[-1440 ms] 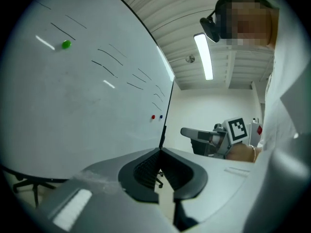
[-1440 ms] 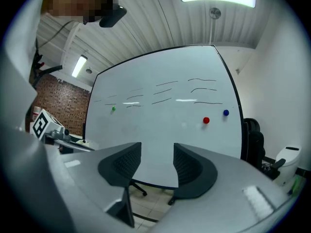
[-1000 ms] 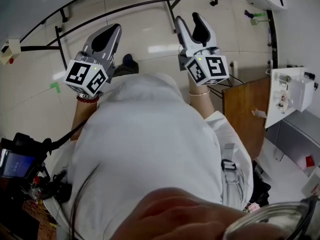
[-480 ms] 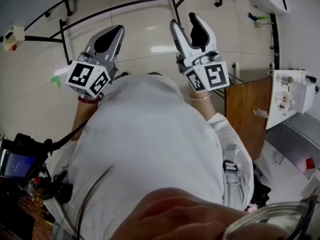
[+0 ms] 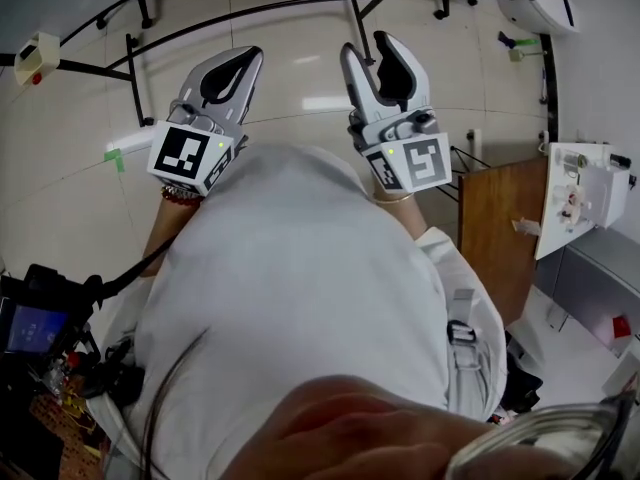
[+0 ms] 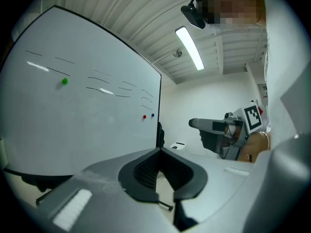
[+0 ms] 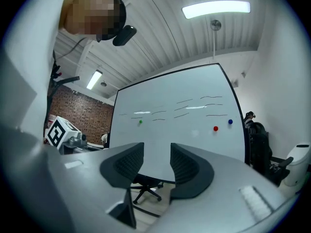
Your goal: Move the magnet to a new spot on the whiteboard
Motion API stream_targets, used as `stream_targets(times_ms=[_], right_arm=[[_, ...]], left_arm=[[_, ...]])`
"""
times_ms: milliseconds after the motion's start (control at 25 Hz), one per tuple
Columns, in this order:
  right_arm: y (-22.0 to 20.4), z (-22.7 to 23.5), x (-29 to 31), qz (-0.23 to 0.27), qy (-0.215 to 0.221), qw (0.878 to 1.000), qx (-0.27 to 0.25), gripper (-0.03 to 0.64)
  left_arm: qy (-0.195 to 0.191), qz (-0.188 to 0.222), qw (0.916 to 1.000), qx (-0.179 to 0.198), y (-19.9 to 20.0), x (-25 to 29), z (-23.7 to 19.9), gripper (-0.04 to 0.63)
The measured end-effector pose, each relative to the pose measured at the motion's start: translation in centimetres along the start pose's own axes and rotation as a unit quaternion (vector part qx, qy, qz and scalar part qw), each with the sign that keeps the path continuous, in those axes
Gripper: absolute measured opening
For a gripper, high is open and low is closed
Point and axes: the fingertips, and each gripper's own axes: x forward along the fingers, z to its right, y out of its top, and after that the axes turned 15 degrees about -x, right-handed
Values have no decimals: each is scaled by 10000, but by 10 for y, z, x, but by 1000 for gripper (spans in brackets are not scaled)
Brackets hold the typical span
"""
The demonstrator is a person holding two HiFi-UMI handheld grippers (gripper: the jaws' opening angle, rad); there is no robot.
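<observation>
The whiteboard (image 7: pixel 180 125) stands ahead, well beyond reach of both grippers. It carries a green magnet (image 7: pixel 140 122), a red magnet (image 7: pixel 215 128) and a blue magnet (image 7: pixel 230 122). The left gripper view also shows the green magnet (image 6: pixel 64 81) far left on the board and the red magnet (image 6: pixel 144 117) near its right edge. My right gripper (image 7: pixel 156 161) is raised towards the board; its jaws are closing with a gap and nothing between them. My left gripper (image 6: pixel 159 152) is held up beside it, its jaw tips together and empty. The head view shows both, the left gripper (image 5: pixel 245 60) and the right gripper (image 5: pixel 368 53).
An office chair (image 7: pixel 146 191) stands below the board. The board's black stand legs (image 5: pixel 200 28) run across the tiled floor. A wooden cabinet (image 5: pixel 495 218) and a white shelf unit (image 5: pixel 580 183) are on my right. A brick wall (image 7: pixel 82 115) lies to the left.
Both grippers have risen and moved forward over the last second. The right gripper's jaws have narrowed.
</observation>
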Motion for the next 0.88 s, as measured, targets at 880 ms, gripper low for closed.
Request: stream_targets(times_ms=[880], right_arm=[[-11, -46, -19, -109, 751, 9970, 176, 167]], left_arm=[[119, -131, 9997, 150, -26, -24, 20, 6]])
